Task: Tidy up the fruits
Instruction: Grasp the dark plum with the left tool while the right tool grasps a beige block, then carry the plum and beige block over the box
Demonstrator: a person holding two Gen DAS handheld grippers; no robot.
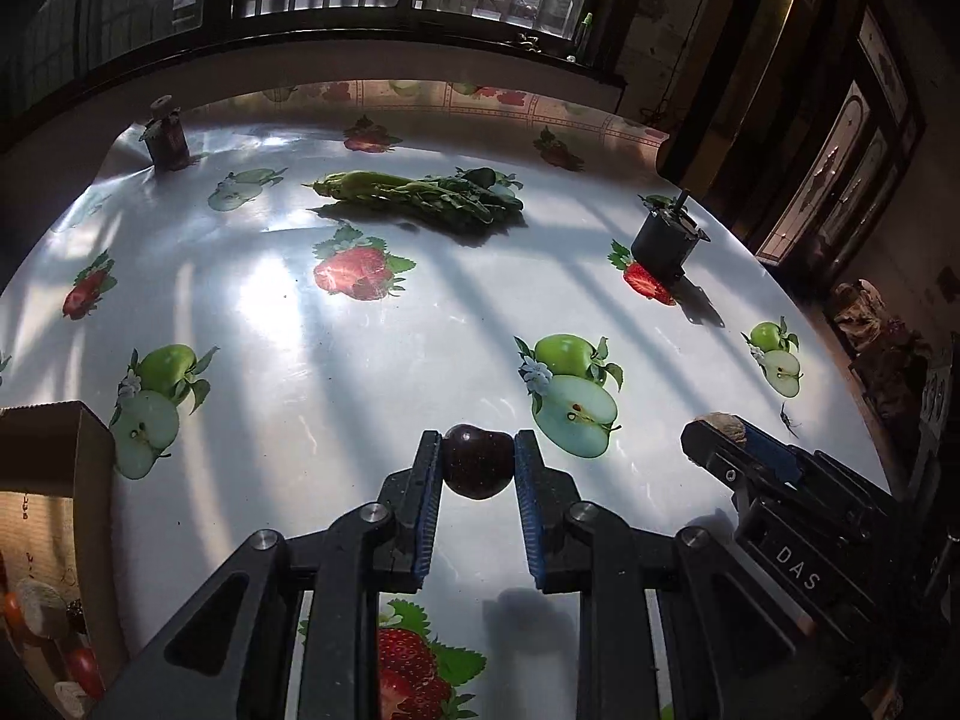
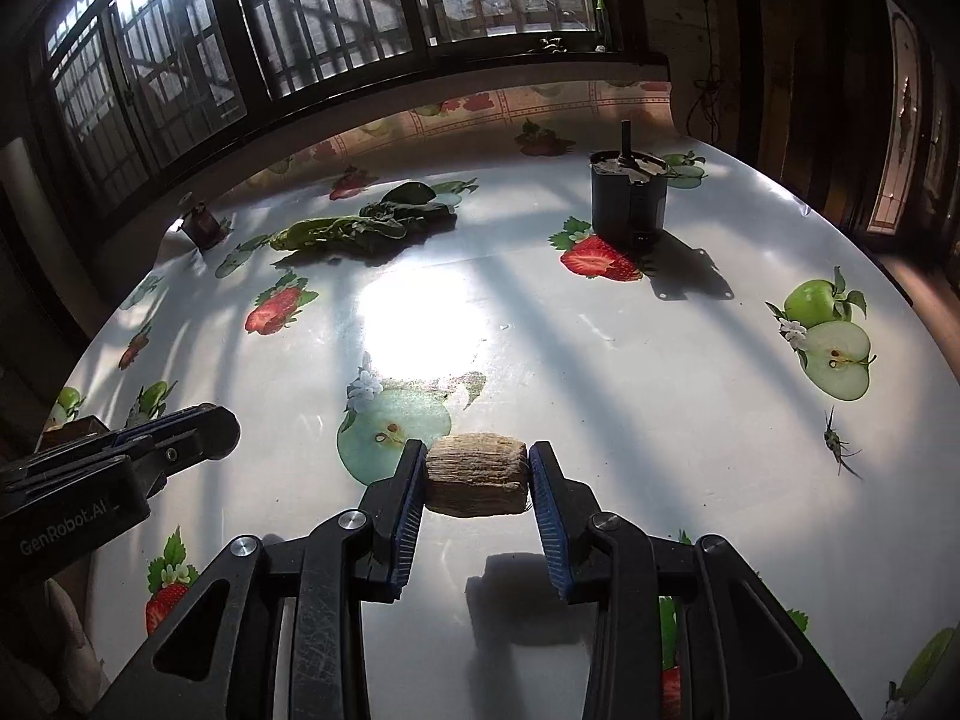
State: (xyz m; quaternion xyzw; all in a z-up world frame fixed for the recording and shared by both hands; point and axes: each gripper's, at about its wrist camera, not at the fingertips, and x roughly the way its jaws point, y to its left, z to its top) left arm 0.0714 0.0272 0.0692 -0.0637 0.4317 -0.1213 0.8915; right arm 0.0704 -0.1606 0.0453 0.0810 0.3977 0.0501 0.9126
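A barred window [image 2: 336, 30] backs a round table [image 1: 372, 360] under a glossy cloth printed with strawberries and apples, glare whitening its middle. At nine o'clock in the left wrist view a cardboard box [image 1: 66, 468] is cut off by the frame edge; a few rounded red and pale items lie inside it, too dim to name. The left gripper [image 1: 477, 462] is clenched on one dark red fruit [image 1: 477, 459], lifted clear of the cloth, its shadow below. The right gripper [image 2: 477, 474] grasps one tan, fibrous block [image 2: 477, 474], also off the surface; what it is cannot be told.

Toward twelve o'clock lies one bunch of leafy greens [image 1: 420, 195]. One black canister [image 2: 627, 198] stands at one o'clock near the far rim, and one small dark jar [image 1: 165, 135] at eleven o'clock by the edge. A small insect-like thing [image 2: 837, 441] lies at three o'clock. The cloth between grippers and greens is open.
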